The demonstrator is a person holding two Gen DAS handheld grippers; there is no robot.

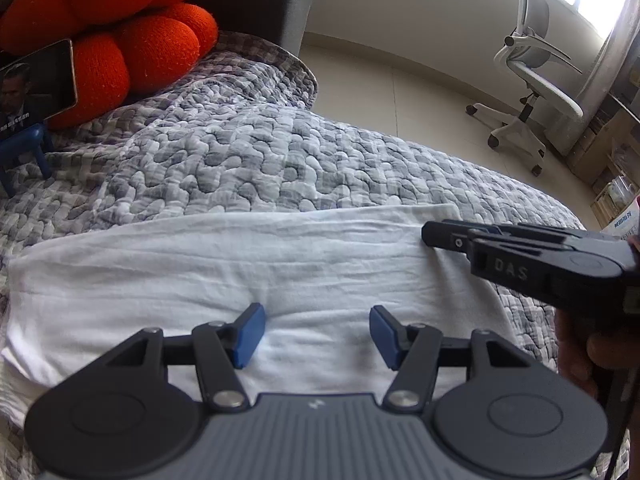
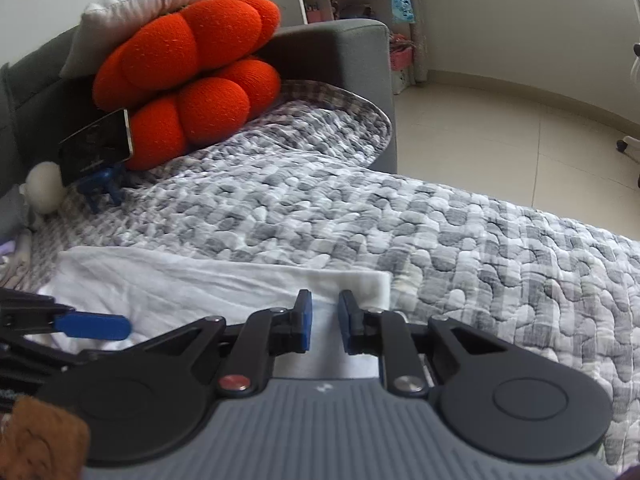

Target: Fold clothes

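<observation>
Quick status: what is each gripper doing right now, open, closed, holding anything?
Left gripper: jaws open wide over the white garment, gripping nothing.
Right gripper: jaws narrowly apart at the garment's right end; pads not pressing on cloth.

Raised letters "DAS" stand on the black side of the right gripper [image 1: 436, 236], at the right edge of the left wrist view. Subtitles on the phone [image 1: 38, 80] at upper left are too small to read.

Each gripper: grey ribbed body, two black round discs, black linkage arms with silver screws. Fingers [image 1: 250, 334] carry blue pads. Right gripper [image 2: 324, 320]: one red screw, "DAS" lettering on its side.
</observation>
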